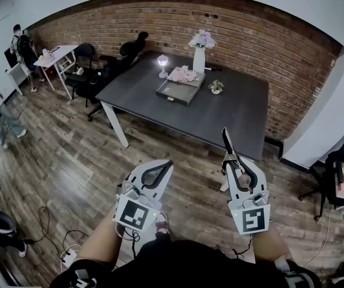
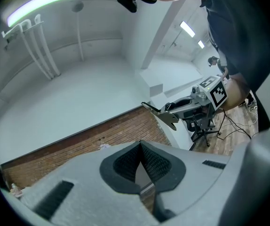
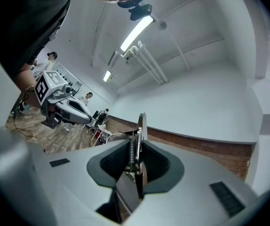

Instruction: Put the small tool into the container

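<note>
Metal small tool (image 1: 226, 141) with a spring is clamped in the right gripper (image 1: 231, 161) fingers and sticks up past the tips. Left gripper (image 1: 167, 164) fingers are closed on nothing. The container (image 1: 173, 97), a grey tray, sits on the dark surface (image 1: 232, 116), well apart from both grippers. The step looks like the carry-over. Hold the grip firm, come in from the tray's near side, clear the pink flowers (image 1: 184, 74) at its far end, and get below the walls before letting go.

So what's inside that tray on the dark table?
The tray shows a bare pale floor; a pink bunch sits at its far end. Its near wall hides the front strip.
</note>
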`<state>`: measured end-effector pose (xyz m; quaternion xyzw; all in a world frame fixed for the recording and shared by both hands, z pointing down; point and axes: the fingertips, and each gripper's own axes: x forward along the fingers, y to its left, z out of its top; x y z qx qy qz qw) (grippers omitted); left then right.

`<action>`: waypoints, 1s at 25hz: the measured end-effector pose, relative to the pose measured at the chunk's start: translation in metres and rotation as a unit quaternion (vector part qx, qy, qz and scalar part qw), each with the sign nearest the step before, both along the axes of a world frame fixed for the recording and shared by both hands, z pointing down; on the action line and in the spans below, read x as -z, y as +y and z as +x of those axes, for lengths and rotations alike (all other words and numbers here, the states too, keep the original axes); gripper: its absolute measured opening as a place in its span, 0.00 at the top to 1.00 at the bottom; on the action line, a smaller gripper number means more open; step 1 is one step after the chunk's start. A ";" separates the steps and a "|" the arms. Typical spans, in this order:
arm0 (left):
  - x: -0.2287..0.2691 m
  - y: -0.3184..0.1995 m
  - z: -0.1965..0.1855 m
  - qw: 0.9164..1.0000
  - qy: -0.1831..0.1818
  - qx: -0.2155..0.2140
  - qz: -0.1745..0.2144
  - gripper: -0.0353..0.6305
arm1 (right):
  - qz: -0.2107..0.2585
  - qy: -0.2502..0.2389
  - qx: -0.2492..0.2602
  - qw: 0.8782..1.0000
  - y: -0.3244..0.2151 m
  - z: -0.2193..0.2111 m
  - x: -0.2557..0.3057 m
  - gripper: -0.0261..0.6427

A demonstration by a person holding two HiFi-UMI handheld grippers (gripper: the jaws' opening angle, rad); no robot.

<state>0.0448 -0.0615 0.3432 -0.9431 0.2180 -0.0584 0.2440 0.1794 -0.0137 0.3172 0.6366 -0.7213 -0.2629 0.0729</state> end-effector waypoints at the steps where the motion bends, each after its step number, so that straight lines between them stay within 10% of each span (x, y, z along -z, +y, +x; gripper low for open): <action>1: -0.001 -0.008 -0.001 1.000 -0.002 0.000 0.000 0.93 | -0.001 0.002 -0.001 1.000 -0.008 -0.001 0.000 0.84; 25: 0.019 -0.168 -0.039 1.000 -0.001 -0.001 0.024 0.93 | -0.017 0.041 -0.029 0.999 -0.174 -0.032 0.015 0.84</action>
